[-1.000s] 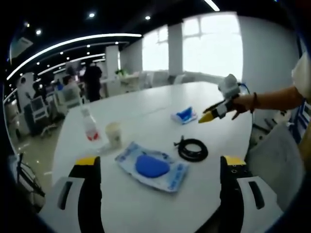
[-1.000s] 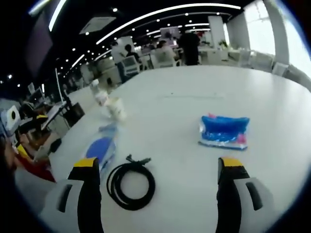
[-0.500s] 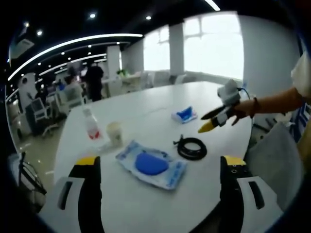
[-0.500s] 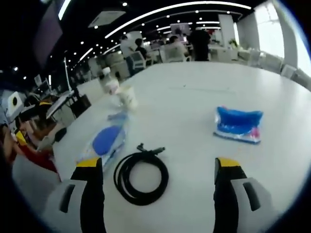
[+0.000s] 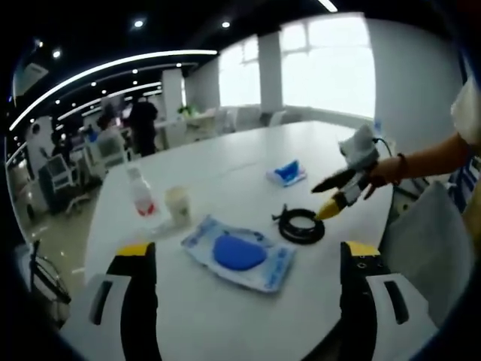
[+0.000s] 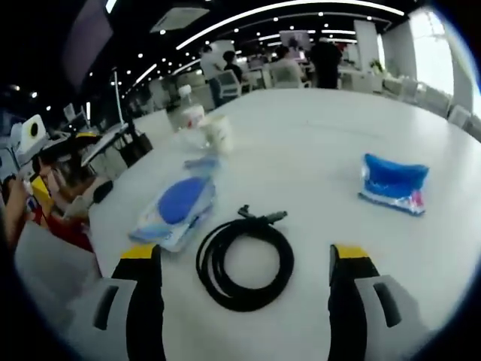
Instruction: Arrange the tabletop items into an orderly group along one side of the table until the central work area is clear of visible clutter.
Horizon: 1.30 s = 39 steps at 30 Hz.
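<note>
Coiled cable [image 6: 245, 262] — between open jaws

A big white table [image 5: 225, 162] stands in a wide room; bright windows [image 5: 327, 71] fill the far wall. Long light strips [image 5: 113, 66] curve over the dark ceiling; chairs [image 6: 225, 84] and people stand far back.

Behind your white surface [image 5: 248, 162]: open office, curved ceiling light strips [image 5: 105, 68], bright windows [image 5: 331, 71] on the far wall. People standing [image 5: 143, 124] and seated near desks and white chairs [image 5: 105, 150] in the background. Dark ceiling with spotlights [image 6: 323, 13].
</note>
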Available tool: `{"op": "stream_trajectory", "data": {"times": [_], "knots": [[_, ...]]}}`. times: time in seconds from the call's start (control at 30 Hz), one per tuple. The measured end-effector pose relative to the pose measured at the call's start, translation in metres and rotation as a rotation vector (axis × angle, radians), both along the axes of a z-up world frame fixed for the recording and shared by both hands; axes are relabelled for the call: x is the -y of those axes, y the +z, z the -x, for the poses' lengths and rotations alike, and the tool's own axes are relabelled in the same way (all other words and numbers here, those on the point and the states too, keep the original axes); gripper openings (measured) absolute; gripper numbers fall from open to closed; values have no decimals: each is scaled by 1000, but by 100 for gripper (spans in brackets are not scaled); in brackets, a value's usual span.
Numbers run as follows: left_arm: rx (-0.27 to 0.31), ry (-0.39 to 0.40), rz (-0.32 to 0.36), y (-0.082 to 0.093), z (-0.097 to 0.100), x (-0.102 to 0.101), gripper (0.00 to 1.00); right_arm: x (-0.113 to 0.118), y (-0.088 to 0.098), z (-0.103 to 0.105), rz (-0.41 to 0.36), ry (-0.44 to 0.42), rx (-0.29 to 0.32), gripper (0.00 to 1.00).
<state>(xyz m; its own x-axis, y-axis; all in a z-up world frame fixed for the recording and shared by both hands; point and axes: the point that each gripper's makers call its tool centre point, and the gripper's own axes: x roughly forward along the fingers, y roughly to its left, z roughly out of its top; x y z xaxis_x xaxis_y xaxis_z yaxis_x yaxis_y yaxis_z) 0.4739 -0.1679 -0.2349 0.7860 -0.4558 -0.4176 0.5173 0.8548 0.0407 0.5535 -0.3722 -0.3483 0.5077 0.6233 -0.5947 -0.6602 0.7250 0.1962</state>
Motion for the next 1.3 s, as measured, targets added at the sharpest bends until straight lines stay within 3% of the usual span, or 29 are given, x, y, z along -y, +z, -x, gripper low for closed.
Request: {"op": "stream_trajectory", "data": {"times": [0.5,0.9,1.3], "knots": [[-20,-38,-9,-10,-22,-6,96,-42,1,26,-30,75,-23,90],[-37,-55,22,-15,-43,-6,95,-58,-7,40,-26,85,-66,86],[-66,-57,5,-40,-75,-16,91,-78,-12,46,-59,70,-123,80]]}}
